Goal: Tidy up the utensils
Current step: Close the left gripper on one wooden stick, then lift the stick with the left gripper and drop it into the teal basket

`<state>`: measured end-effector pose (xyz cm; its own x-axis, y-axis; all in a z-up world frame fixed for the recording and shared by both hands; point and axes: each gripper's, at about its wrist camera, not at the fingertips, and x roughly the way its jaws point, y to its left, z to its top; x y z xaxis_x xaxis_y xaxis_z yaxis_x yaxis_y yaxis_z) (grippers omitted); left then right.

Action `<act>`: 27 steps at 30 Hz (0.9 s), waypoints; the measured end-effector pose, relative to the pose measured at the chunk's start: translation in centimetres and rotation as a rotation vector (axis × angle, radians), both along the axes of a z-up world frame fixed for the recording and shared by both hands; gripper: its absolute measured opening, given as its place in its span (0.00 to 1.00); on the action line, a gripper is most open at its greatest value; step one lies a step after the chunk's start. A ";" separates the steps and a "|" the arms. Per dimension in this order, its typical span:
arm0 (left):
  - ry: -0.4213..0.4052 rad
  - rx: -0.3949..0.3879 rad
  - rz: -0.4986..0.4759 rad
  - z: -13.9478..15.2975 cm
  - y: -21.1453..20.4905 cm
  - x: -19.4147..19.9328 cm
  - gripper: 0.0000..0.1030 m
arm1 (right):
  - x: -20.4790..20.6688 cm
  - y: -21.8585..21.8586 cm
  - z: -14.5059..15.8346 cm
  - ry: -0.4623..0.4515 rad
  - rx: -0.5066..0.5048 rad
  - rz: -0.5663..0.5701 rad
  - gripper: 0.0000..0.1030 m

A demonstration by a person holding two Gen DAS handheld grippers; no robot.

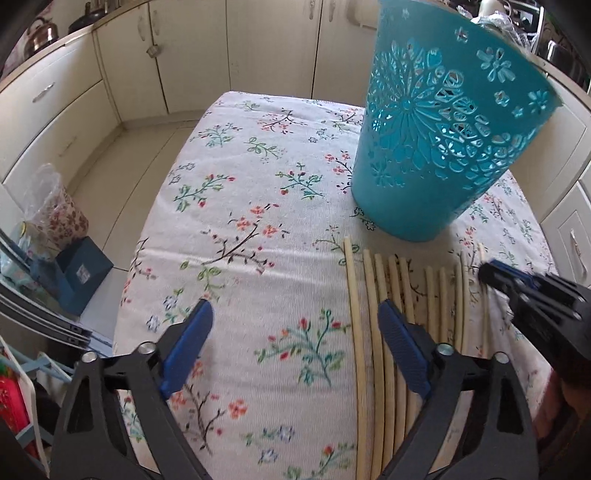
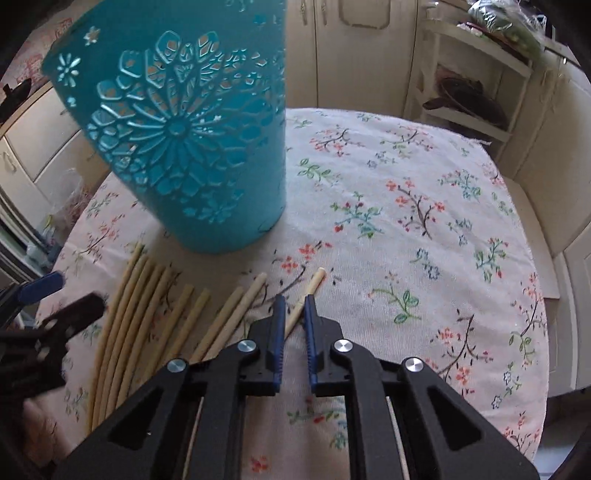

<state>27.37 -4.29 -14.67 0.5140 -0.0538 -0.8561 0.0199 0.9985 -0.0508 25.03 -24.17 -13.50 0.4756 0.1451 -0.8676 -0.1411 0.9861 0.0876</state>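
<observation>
Chopsticks (image 1: 373,295) beside basket (image 1: 443,140), cloth (image 1: 240,221) leftward

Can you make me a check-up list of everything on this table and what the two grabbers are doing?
Surface: table under a flowered tablecloth, flat.
Job's things: pale sticks lying side by side on the cloth; teal cutout basket standing upright just beyond them.
Clutter: nothing seen on the table.
Grippers: left gripper open above the cloth at one edge of the row of sticks, holding nothing; right gripper shut on one stick at the other end of the row.
Cables: nothing seen.
Surroundings: cream kitchen cabinets, a kettle, open shelves.
</observation>
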 end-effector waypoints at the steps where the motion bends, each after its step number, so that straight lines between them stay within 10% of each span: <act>1: 0.000 0.004 -0.002 -0.2 -0.2 0.3 0.76 | -0.4 -0.2 0.0 0.006 0.018 -0.001 0.11; 11: -0.019 0.078 -0.053 -0.8 -2.0 1.7 0.49 | -0.8 -0.1 0.1 0.010 0.047 -0.006 0.11; 17: -0.018 0.060 -0.122 -0.3 -3.7 2.0 0.06 | 0.5 0.2 -0.4 -0.006 -0.004 0.011 0.11; 27: -0.036 -0.157 -0.147 2.4 -0.3 -0.7 0.04 | 0.3 0.6 -0.7 -0.038 -0.025 0.003 0.11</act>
